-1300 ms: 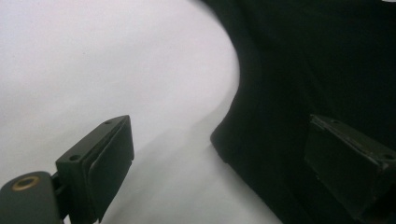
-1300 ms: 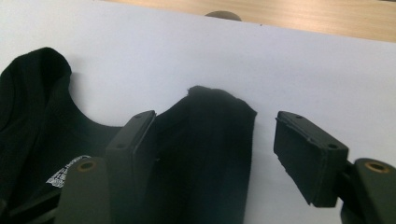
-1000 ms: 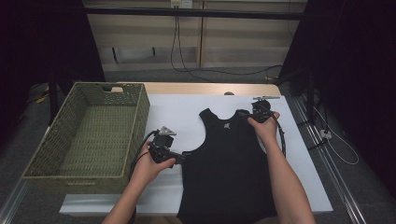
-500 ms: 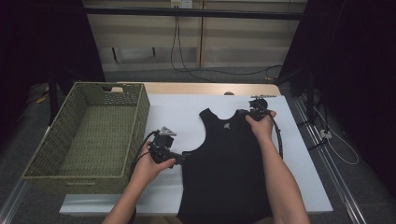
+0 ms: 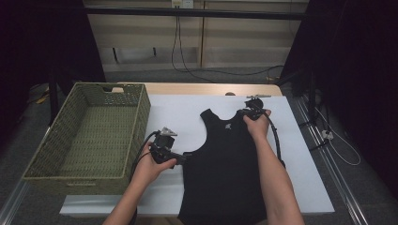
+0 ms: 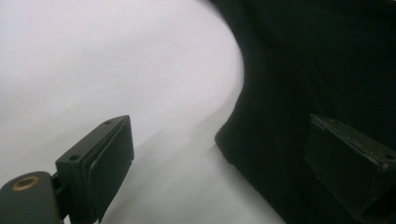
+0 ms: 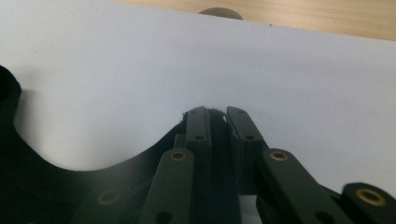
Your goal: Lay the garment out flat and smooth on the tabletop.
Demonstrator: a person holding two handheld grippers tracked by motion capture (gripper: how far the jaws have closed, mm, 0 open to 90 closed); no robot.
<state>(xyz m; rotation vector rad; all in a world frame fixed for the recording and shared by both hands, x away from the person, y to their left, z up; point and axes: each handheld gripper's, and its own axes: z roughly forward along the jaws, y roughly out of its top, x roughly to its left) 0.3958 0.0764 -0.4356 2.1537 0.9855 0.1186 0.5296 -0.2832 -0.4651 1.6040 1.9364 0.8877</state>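
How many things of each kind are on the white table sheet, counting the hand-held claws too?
Black sleeveless top: 1
Green woven basket: 1
Hand-held claws, left claw and right claw: 2
Total: 4

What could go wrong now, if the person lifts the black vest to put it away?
1. The right gripper, whose jaws have just been closing, pinches only the tip of a shoulder strap of the vest, so the cloth may slip out.
2. The left gripper is open, with one jaw over the vest's side edge and one over the white table cover. Lifting now would raise one corner only, and the vest may drag or bunch.
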